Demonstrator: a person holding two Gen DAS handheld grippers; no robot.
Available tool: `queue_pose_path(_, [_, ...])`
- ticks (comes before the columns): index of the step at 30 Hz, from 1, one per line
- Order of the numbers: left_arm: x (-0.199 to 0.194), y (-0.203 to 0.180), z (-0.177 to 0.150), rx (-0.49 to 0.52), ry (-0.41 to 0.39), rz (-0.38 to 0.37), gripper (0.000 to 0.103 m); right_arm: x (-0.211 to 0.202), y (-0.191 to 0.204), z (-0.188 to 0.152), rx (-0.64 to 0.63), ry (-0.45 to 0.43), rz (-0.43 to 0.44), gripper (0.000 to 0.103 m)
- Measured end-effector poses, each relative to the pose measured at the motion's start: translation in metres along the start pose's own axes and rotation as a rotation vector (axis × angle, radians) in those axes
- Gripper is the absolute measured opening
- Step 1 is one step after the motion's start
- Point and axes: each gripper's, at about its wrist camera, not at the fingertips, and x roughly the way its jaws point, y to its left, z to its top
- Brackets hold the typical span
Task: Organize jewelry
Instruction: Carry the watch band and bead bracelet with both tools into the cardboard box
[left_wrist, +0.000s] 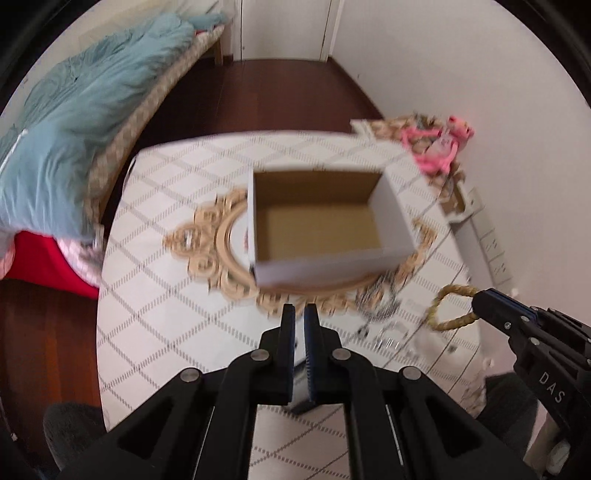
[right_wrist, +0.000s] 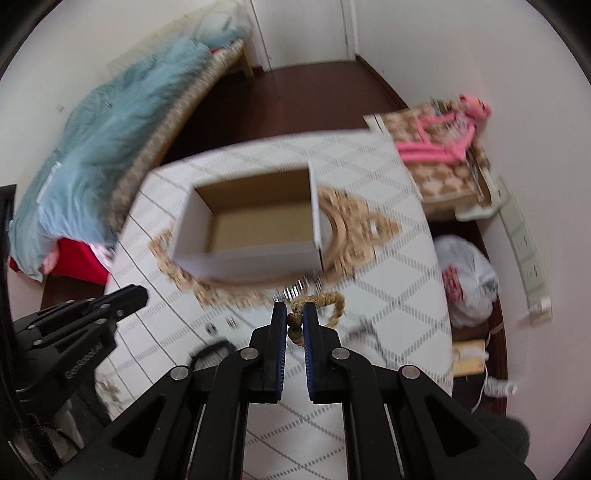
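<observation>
Both views are blurred by motion. At 9 o'clock in the left wrist view a bed (left_wrist: 122, 147) carries a rumpled blue quilt (left_wrist: 74, 122) with red cloth beneath its near end. The bench (left_wrist: 166, 295), under a white cloth with a grey diamond pattern, fills the middle. On it lies a tan carved mirror frame (left_wrist: 214, 240), and on the frame stands an open white box (left_wrist: 325, 225) with a bare brown inside.

Your left gripper (left_wrist: 300, 314) points at 12 o'clock toward the near wall of the box, its fingers drawn narrow with only a thin gap and nothing between them. Just right of it, at 1 o'clock, small silver pieces (left_wrist: 384, 306) lie on the cloth at the frame's edge; they are too blurred to name.

At 3 o'clock your right gripper (left_wrist: 480, 301) comes in from the right edge, and a tan rope bracelet (left_wrist: 448, 308) loops out from its tip. In the right wrist view that gripper (right_wrist: 295, 317) has its fingers closed to a narrow gap on the bracelet (right_wrist: 325, 301), which curls off to the right above the cloth, near the front of the box (right_wrist: 255, 229). A pink toy (right_wrist: 443, 147) lies on a patterned box at 2 o'clock, against the wall.
</observation>
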Motion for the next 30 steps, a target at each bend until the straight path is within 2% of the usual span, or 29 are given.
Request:
queue_pose_path(6, [-0.007,0.009,0.038,-0.018,-0.046,-0.043,0.003,-0.012,0.007,0.054,-0.018,-0.075,0.008,0.009])
queue_pose_path(8, [-0.011,0.014,0.039,-0.017,-0.052,-0.050,0.005,-0.011,0.007,0.065,-0.019,-0.082,0.002,0.009])
queue_pose_path(10, [-0.006,0.024,0.028,-0.030,-0.021,-0.041,0.007,-0.012,0.007,0.069,-0.020,-0.090,-0.001,0.009])
queue_pose_path(14, [0.024,0.034,-0.004,-0.045,0.093,-0.039,0.009,-0.009,-0.002,0.057,0.007,-0.072,0.012,0.009])
queue_pose_path(19, [0.071,0.037,-0.057,-0.083,0.270,-0.035,0.009,0.004,-0.019,0.022,0.049,-0.017,0.010,0.009])
queue_pose_path(23, [0.090,0.037,-0.079,-0.129,0.312,-0.052,0.010,0.015,-0.030,-0.009,0.086,0.032,0.004,0.009])
queue_pose_path(25, [0.090,0.035,-0.080,-0.138,0.306,-0.062,0.026,0.020,-0.035,-0.021,0.104,0.050,-0.001,0.009])
queue_pose_path(26, [0.088,0.034,-0.079,-0.140,0.291,-0.066,0.056,0.020,-0.037,-0.026,0.113,0.055,-0.001,0.009])
queue_pose_path(27, [0.085,0.034,-0.078,-0.142,0.270,-0.071,0.073,0.021,-0.039,-0.030,0.121,0.059,-0.003,0.009])
queue_pose_path(30, [0.081,0.030,-0.075,-0.127,0.242,-0.068,0.073,0.021,-0.044,-0.037,0.143,0.060,-0.006,0.009])
